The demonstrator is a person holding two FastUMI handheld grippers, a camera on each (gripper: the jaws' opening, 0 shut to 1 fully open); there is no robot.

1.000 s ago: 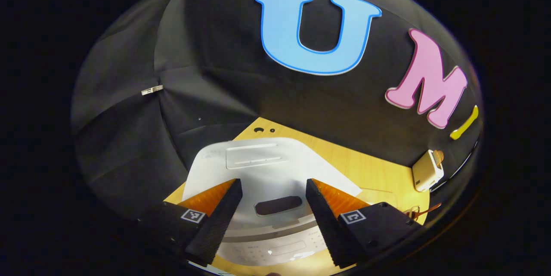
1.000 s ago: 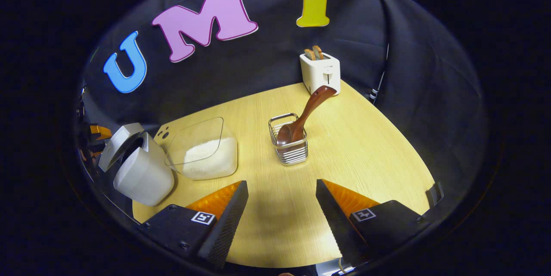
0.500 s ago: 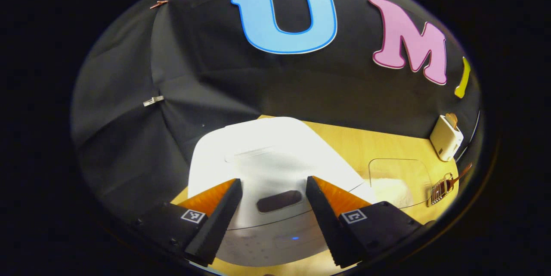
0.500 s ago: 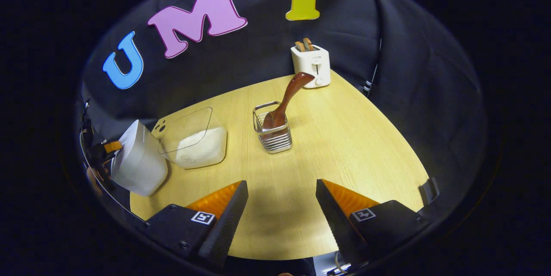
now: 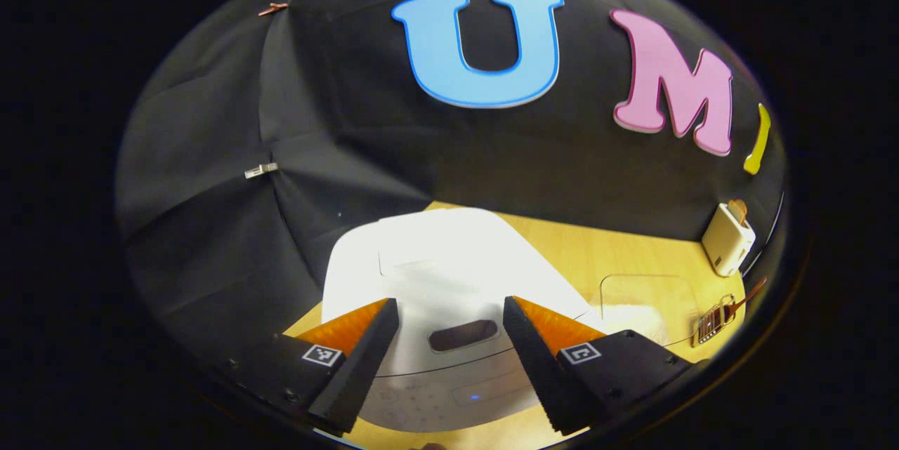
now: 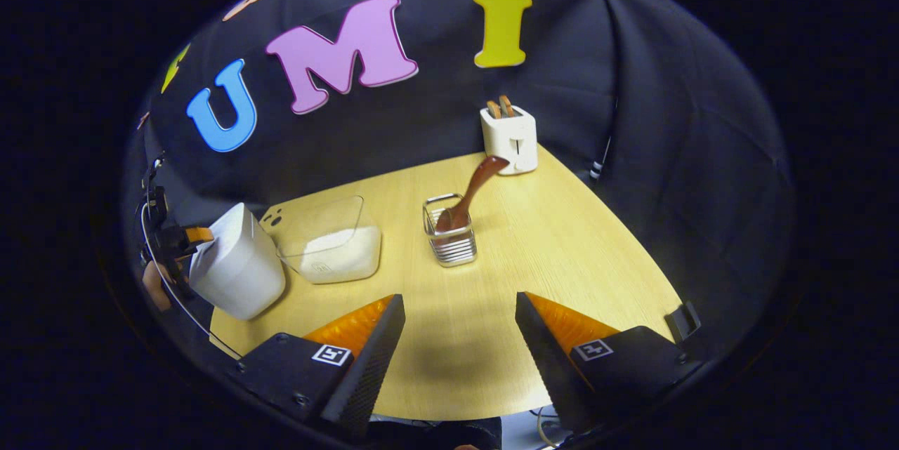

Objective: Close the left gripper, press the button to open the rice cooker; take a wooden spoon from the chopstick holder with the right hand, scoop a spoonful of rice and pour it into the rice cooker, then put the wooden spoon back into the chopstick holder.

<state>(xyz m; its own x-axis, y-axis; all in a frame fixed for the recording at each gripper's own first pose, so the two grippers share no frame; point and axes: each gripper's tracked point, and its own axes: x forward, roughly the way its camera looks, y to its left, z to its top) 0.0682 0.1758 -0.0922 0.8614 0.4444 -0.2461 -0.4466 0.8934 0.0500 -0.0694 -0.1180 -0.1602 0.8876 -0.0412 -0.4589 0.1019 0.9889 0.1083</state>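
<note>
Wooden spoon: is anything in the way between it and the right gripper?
Nothing visible. Bare table lies between the open right gripper and the wooden spoon, which leans in the chopstick holder. The rice container sits off to the side.

Bare table point(image 6: 534, 253) fwd of right tool point(image 6: 460, 352); chopstick holder point(image 6: 450, 243) w/ spoon point(image 6: 472, 192) beyond.

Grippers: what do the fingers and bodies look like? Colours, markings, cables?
Both match. The left gripper and right gripper each have two wedge-shaped fingers with black textured inner pads, ribbed orange outer faces and black bodies. Each finger base carries a small white square tag with a black pattern, plus screw heads. In the right gripper view, a thin cable trails by the left gripper.
</note>
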